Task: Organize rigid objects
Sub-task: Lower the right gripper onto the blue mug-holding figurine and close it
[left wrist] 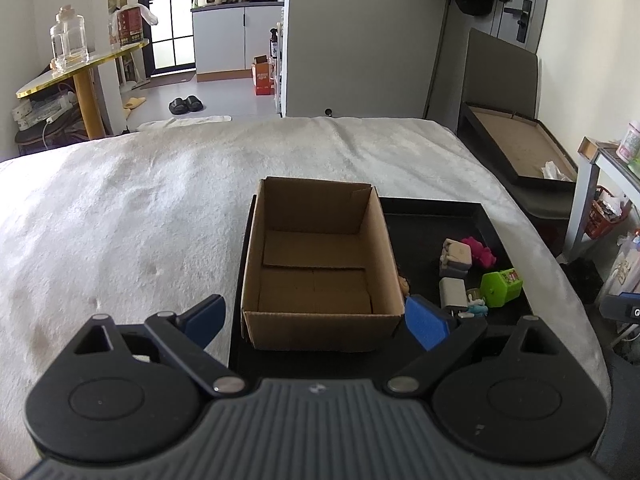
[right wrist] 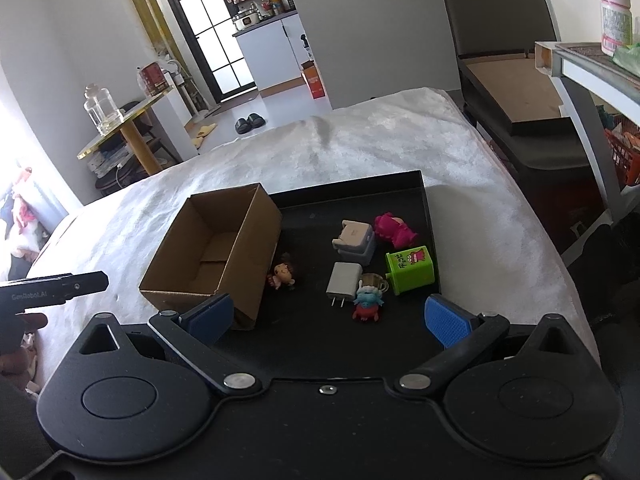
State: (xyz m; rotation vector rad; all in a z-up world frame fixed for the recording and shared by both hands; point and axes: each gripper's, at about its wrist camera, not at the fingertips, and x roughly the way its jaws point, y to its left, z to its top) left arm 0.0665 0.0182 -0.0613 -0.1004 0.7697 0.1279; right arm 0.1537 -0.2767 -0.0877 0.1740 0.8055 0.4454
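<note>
A bed [right wrist: 360, 148] under a white fleecy blanket carries a black tray [right wrist: 400, 188]. On the left part of the tray stands an open cardboard box [right wrist: 216, 256] with nothing in it. The small rigid objects lie on the tray's right part: a green toy bin [right wrist: 410, 270] on its side near the right rim, a pink figure [right wrist: 394, 230] behind it, a grey-white adapter [right wrist: 354, 240] just left of the pink figure, and a white plug charger [right wrist: 343, 282] in front of that. A small blue-and-red figure [right wrist: 367, 302] lies beside the charger, touching a little brass cup [right wrist: 374, 281], and a doll with brown hair [right wrist: 283, 273] lies against the box's right wall. The left gripper [left wrist: 316, 320] hovers before the box, its blue fingers [left wrist: 426, 320] spread wide, holding nothing. The right gripper [right wrist: 334, 318] hangs over the tray's near edge, fingers [right wrist: 448, 320] likewise wide apart and bare.
</note>
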